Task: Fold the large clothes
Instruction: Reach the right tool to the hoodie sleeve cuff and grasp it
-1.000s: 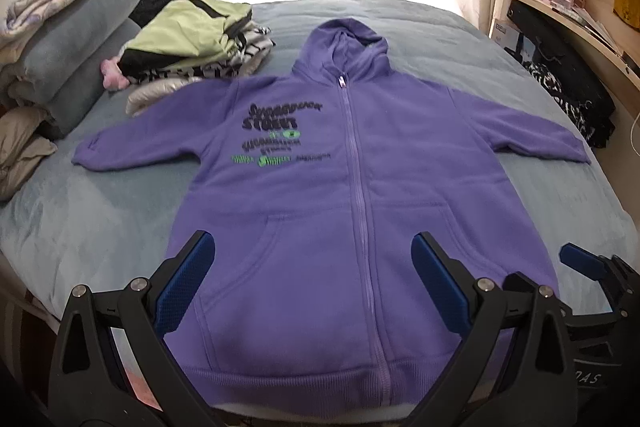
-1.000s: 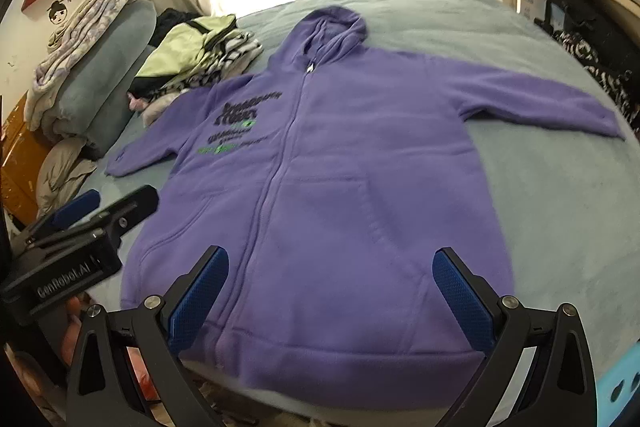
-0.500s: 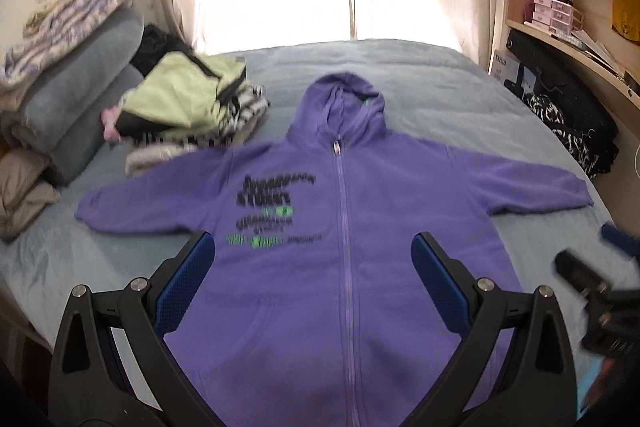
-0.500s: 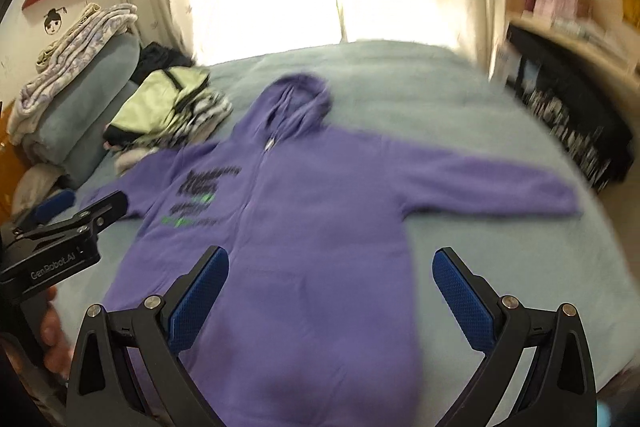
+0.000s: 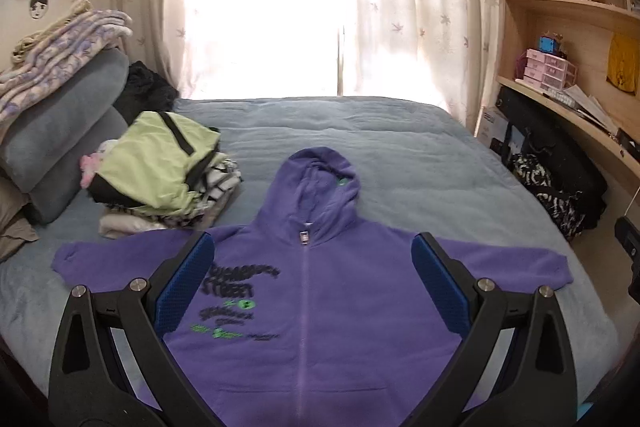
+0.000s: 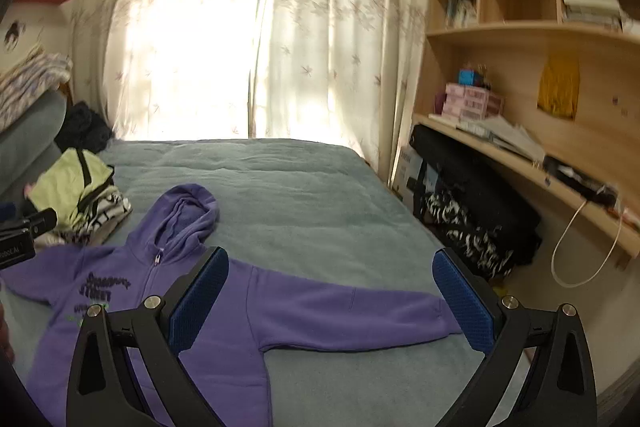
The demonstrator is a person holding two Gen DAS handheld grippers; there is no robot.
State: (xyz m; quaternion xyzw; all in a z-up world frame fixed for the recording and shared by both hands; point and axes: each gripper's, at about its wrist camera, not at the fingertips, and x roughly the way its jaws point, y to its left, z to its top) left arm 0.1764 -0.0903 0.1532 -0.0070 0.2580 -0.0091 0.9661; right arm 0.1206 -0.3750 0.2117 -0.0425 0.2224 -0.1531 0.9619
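The purple hoodie [image 5: 312, 307] lies flat, front up, on the bed [image 5: 420, 163], hood at 12 o'clock, sleeves spread toward 9 and 3 o'clock. The left gripper [image 5: 312, 283] and the right gripper [image 6: 330, 301] hover above it, jaws apart, holding nothing.

Hazards:
- A shallow pinch may take only the top layer, so the sleeve [image 6: 344, 315] would sag.
- The folded pile [image 5: 160, 171] lies just beside the 9 o'clock sleeve; a wide sweep may topple it.

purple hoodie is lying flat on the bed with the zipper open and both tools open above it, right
Not quite: the purple hoodie is zipped shut, as the left wrist view shows. It does lie flat on the bed, and the left tool and right tool are both open.
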